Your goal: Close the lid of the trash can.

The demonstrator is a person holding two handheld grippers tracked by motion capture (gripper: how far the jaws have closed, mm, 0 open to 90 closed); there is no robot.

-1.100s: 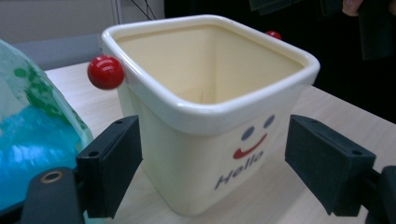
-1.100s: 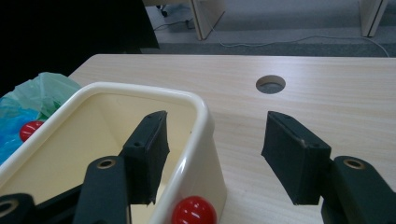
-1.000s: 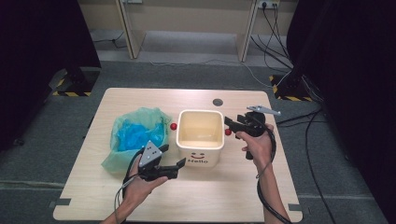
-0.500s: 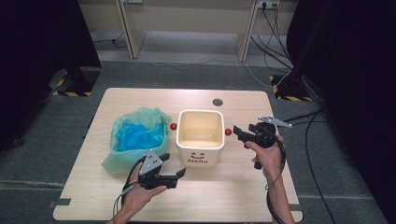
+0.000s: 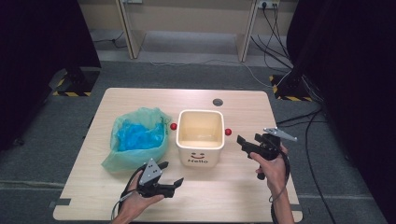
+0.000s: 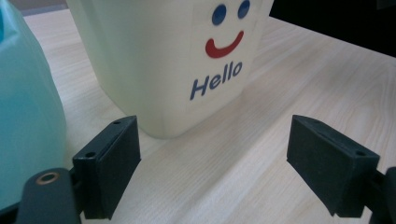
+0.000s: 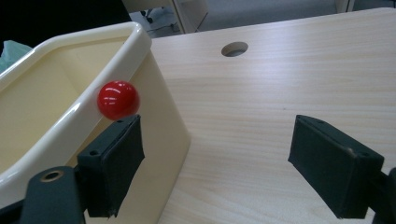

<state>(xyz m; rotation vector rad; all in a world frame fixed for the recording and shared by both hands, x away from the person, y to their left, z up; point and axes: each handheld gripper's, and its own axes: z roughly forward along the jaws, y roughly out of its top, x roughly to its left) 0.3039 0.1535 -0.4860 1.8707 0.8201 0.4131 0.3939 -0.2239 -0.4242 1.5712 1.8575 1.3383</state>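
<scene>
A cream square bin [image 5: 198,156] with a smiley face and "Hello" on its front stands mid-table, with a red knob [image 5: 228,132] on its right side and another [image 5: 173,126] on its left. My left gripper [image 5: 172,173] hovers low in front of the bin's left corner, open and empty. In the left gripper view the jaws [image 6: 215,163] frame the bin [image 6: 154,60] wall. My right gripper [image 5: 242,143] is just right of the bin, apart from it. Its jaws [image 7: 217,163] have just been opening and hold nothing. The red knob [image 7: 118,100] sits above its left jaw.
A teal plastic bag [image 5: 137,137] with blue material inside lies left of the bin, touching it; its side shows in the left gripper view [image 6: 23,116]. A round cable hole [image 5: 217,101] is behind the bin. Bare wood [image 5: 224,196] spreads along the front edge.
My right gripper has drawn back to the right from the bin's red knob and lowered, its jaws wider. My left gripper has sunk toward the table's front.
</scene>
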